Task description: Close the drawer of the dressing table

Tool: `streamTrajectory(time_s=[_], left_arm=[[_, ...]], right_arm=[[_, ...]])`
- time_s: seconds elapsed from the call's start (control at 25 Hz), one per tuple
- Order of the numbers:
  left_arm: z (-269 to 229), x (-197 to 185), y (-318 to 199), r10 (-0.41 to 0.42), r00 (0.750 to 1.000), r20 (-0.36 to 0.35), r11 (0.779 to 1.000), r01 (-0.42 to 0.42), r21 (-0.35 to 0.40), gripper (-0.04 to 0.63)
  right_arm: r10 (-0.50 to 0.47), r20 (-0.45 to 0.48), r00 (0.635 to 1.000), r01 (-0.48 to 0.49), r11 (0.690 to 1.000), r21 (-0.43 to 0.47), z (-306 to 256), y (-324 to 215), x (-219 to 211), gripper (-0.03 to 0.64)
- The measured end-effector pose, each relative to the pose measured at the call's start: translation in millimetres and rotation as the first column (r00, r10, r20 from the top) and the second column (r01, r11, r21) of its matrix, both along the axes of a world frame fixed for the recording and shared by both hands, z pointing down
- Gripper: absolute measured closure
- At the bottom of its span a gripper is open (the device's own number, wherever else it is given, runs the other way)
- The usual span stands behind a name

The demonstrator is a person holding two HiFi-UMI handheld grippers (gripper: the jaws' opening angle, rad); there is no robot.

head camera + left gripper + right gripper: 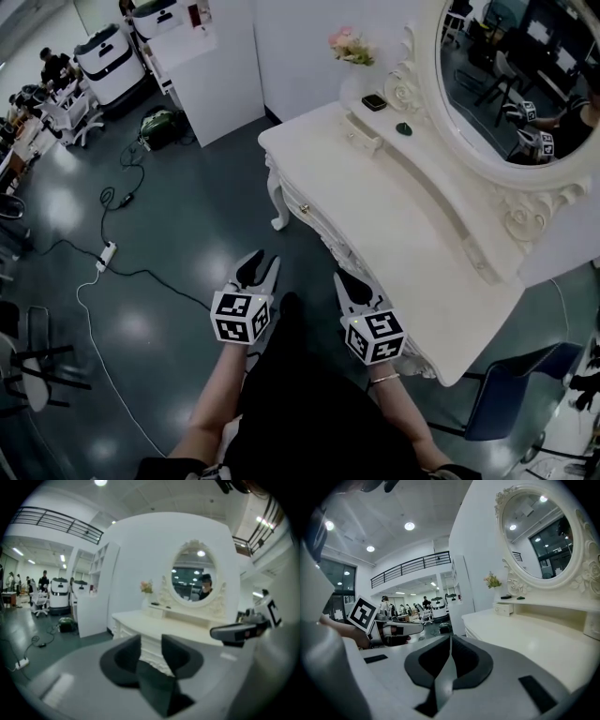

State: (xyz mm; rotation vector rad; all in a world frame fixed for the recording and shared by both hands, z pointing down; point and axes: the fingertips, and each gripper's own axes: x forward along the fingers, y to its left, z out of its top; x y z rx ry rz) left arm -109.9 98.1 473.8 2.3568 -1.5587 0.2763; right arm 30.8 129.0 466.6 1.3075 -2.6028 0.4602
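Note:
The white dressing table (403, 216) with its oval mirror (525, 75) fills the right of the head view. Its carved front (314, 220) carries a small knob, and the drawer front there looks flush. Both grippers hang in the air just short of that front, apart from it. My left gripper (261, 267) is open, and through the gap (151, 656) I see the table's carved apron (152, 651), with nothing between the pads. My right gripper (349, 281) has its jaws (450, 641) meeting in a thin line, holding nothing.
A small drawer box (364, 136), a vase of flowers (352, 47) and dark small items (374, 102) stand on the table's raised shelf. A power strip with cables (106, 255) lies on the floor at left. A white cabinet (206, 66) stands behind, a blue chair (506, 394) at right.

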Motion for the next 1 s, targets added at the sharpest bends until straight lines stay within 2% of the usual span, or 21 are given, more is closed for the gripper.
streamTrajectory(time_s=[0.4,1.0], left_arm=[[10.6,-5.6,-91.3,0.044,0.999,-0.012,0.999,-0.044,-0.021,0.436],[11.5,5.8,-244.8,0.196,0.981,-0.004,0.980,-0.196,-0.028,0.416]], right_arm=[[0.042,-0.006,0.999,-0.042,0.999,-0.017,5.6,-81.9,-9.7,0.612],[0.172,-0.014,0.985,-0.173,0.984,-0.041,7.4,-211.9,-17.5,0.612]])
